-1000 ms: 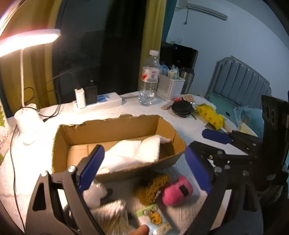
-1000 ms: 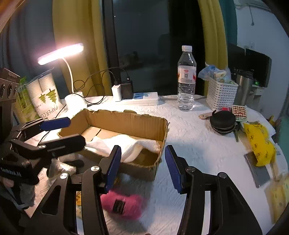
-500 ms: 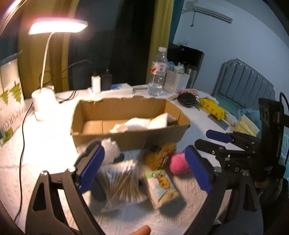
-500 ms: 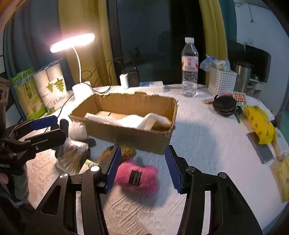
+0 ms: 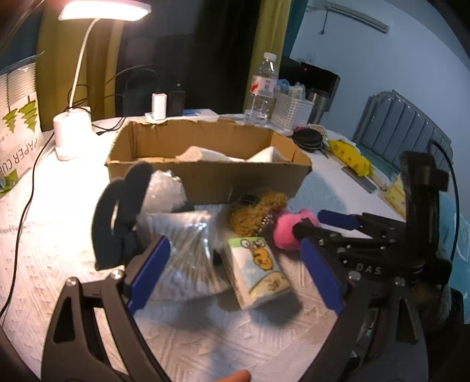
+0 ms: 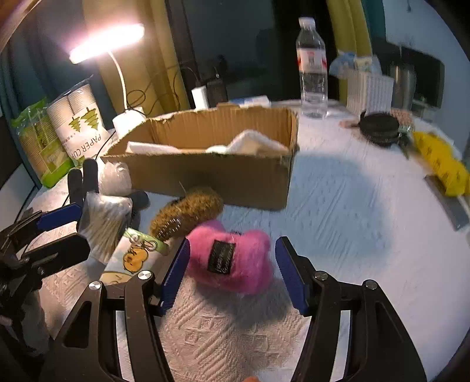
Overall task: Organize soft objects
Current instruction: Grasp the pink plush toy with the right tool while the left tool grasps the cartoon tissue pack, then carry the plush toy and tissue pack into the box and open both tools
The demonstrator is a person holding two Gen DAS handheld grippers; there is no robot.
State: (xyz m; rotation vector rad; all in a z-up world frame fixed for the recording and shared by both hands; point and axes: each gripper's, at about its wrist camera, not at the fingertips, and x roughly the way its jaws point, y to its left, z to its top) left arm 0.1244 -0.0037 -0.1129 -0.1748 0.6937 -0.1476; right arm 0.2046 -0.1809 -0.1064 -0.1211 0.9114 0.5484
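White embossed cloth covers the worktop, lit by a desk lamp at the upper left, with a cardboard box in the middle of both views that already holds white soft pieces. In front of the box lies a heap of small things: a pink plush pouch, a brown curly plush, a printed tissue pack, a bag of cotton swabs and a dark plush toy.

What matters for the coming move is that the pink plush pouch sits directly between the blue pads of the right tongs, low in the centre of the right wrist view, its long axis running roughly left to right across the gap. The left pad looks to be at or just beside the pouch's edge; the right pad stands a little apart from it. These tongs are spread wide and grip nothing. They are clearly the nearer pair, so a closing squeeze looks like the next step, then a lift toward the box behind.

The left tongs are also spread and unloaded, hovering low over the tissue pack and swab bag at the bottom centre of their view, pointing toward the box.
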